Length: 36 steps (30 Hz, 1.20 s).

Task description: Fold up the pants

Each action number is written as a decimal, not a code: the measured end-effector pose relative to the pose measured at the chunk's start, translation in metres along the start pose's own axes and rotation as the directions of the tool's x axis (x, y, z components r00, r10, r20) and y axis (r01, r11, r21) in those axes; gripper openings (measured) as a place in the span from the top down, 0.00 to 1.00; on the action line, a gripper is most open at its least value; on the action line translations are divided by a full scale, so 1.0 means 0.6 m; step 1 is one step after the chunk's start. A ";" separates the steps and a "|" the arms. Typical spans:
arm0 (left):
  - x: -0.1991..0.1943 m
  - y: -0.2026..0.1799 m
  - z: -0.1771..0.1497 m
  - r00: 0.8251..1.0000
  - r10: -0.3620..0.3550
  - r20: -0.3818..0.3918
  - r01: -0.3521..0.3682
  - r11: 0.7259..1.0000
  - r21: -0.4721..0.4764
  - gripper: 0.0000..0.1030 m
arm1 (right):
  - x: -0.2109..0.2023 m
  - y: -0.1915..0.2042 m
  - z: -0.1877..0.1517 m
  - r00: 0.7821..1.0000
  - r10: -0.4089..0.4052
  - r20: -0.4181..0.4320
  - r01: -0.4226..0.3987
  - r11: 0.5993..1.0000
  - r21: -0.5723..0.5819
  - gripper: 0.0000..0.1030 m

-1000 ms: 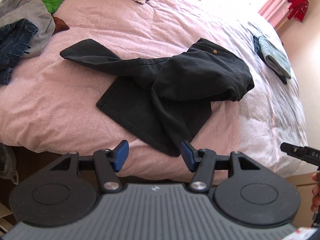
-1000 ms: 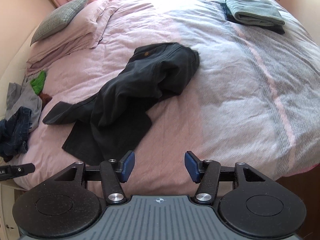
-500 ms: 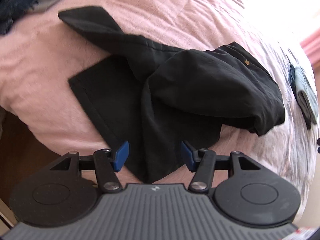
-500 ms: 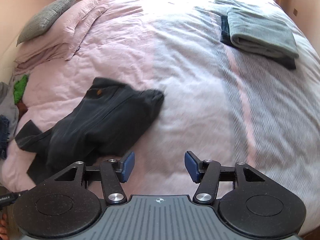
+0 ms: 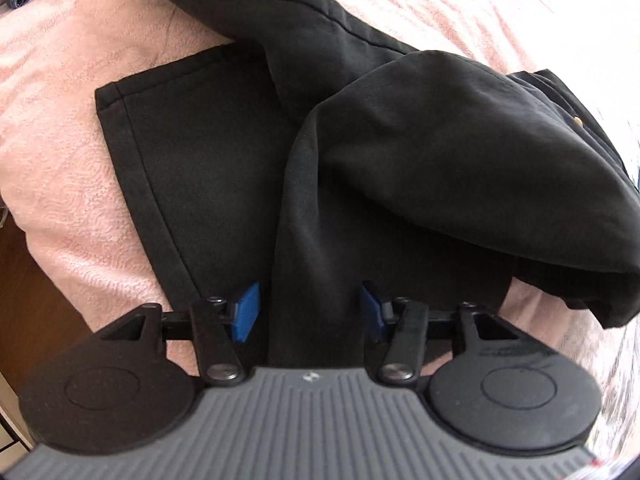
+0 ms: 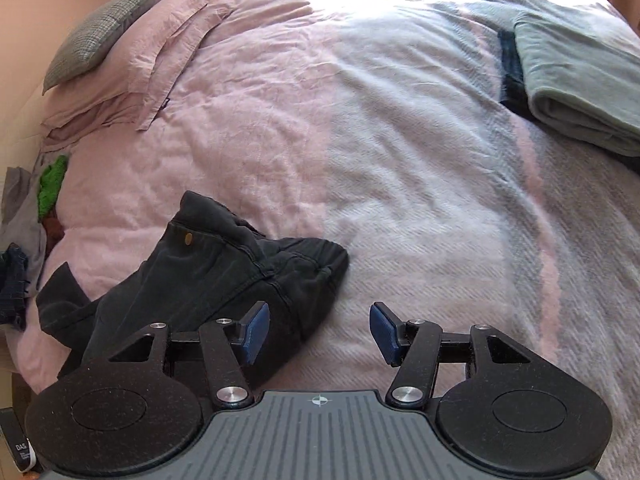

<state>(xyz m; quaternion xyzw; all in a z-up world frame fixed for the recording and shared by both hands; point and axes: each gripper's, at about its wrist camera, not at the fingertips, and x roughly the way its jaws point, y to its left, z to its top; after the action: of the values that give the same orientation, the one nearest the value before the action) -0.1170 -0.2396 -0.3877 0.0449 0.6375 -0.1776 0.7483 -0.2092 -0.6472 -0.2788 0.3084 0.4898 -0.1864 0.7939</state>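
The left gripper (image 5: 308,312) is spread wide around a leg of the black pants (image 5: 400,152) crumpled at frame centre on the pink bed (image 5: 60,168). The right gripper (image 6: 318,334) is also apart, over bedding; folded grey clothes (image 6: 576,92) lie upper right.

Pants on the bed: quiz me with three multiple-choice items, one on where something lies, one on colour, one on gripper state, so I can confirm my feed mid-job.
1. Where is the folded towel relative to the pants?
A. Under them
B. Far right of the bed, apart from them
C. On the pillows

2. What colour are the pants?
A. Black
B. Green
C. Pink

3. How is the left gripper?
A. Shut on the pants
B. Open, with pants fabric between its jaws
C. Out of view

Answers:
1 B: the towel lies far right, with bare bed between it and the pants.
2 A: the cloth is black in both views.
3 B: the left gripper jaws stand wide, not pinching.
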 end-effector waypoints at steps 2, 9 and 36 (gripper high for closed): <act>0.004 -0.001 0.001 1.000 -0.022 0.002 0.022 1.000 -0.001 0.65 | 0.038 0.007 0.016 0.999 0.049 -0.009 -0.049 0.999 0.001 0.45; 0.011 0.009 0.020 0.997 -0.053 0.054 0.055 0.998 -0.041 0.69 | 0.197 0.066 0.081 0.979 0.182 -0.089 -0.191 0.976 -0.104 0.44; -0.406 -0.285 0.377 0.662 -0.338 0.669 -0.109 0.839 0.532 0.97 | -0.190 0.094 0.237 0.634 0.183 0.751 -0.191 0.979 -0.076 1.00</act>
<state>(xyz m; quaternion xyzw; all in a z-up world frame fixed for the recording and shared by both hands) 0.0097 -0.4150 -0.0825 0.1312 0.2041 -0.3975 0.8850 -0.1328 -0.7018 -0.1128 0.2563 0.0804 -0.2170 0.9385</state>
